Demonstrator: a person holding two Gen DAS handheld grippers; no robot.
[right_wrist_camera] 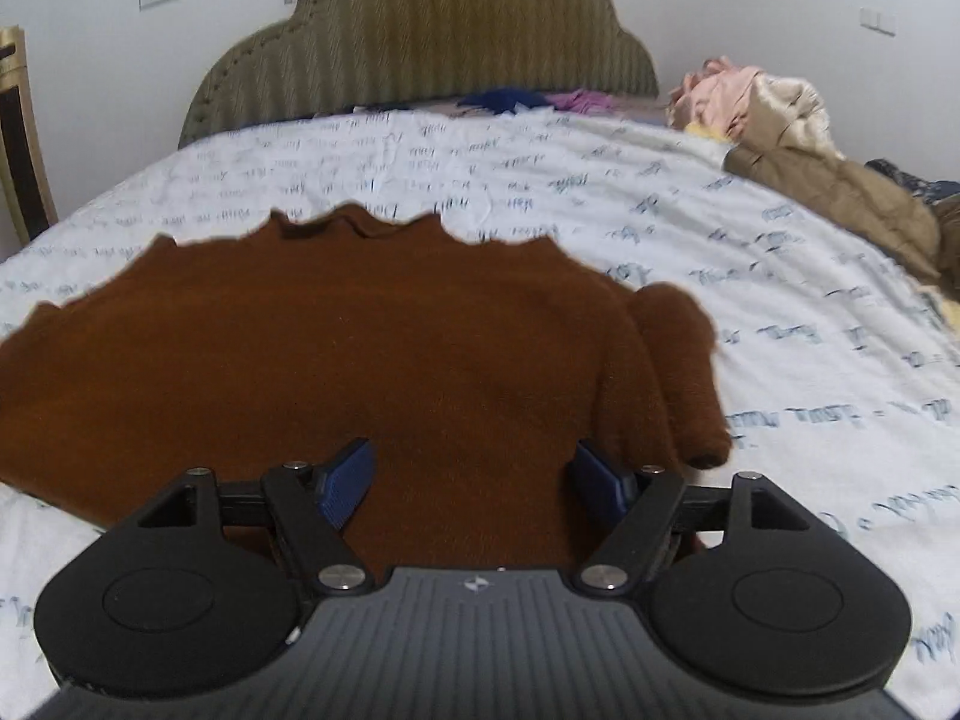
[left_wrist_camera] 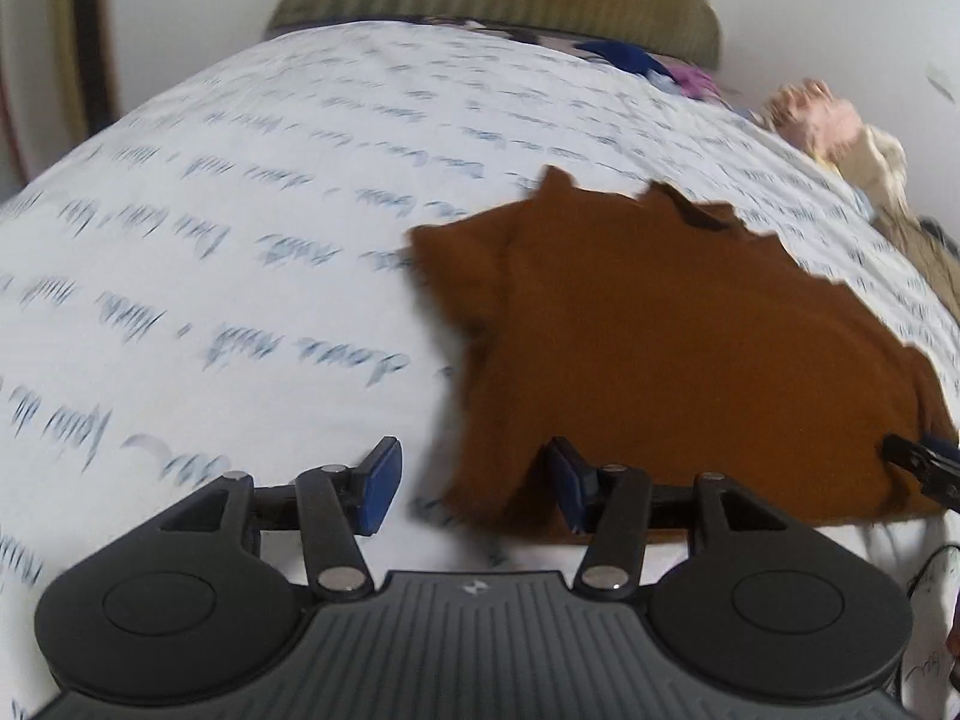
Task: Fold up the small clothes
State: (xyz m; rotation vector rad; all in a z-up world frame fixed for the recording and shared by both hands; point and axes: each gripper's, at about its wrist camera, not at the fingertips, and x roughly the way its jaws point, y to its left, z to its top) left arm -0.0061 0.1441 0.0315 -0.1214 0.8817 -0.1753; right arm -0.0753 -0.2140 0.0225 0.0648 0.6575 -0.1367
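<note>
A small brown sweater (left_wrist_camera: 660, 360) lies flat on the bed, neck toward the headboard. In the right wrist view the sweater (right_wrist_camera: 360, 360) has one sleeve (right_wrist_camera: 678, 372) lying down along its right side. My left gripper (left_wrist_camera: 474, 480) is open at the sweater's lower left corner, and that corner lies on the sheet between the blue pads (left_wrist_camera: 378, 483) without being pinched. My right gripper (right_wrist_camera: 474, 480) is open over the lower hem near the sleeve, with its pads wide apart and nothing clamped. The right gripper's black tip (left_wrist_camera: 918, 468) shows at the sweater's right edge in the left wrist view.
The bed has a white sheet (right_wrist_camera: 660, 210) printed with blue script. An olive headboard (right_wrist_camera: 420, 42) stands at the far end. A heap of pink, cream and tan clothes (right_wrist_camera: 780, 138) lies at the right. Blue and purple garments (right_wrist_camera: 528, 99) lie by the headboard. A chair (right_wrist_camera: 18, 132) stands at left.
</note>
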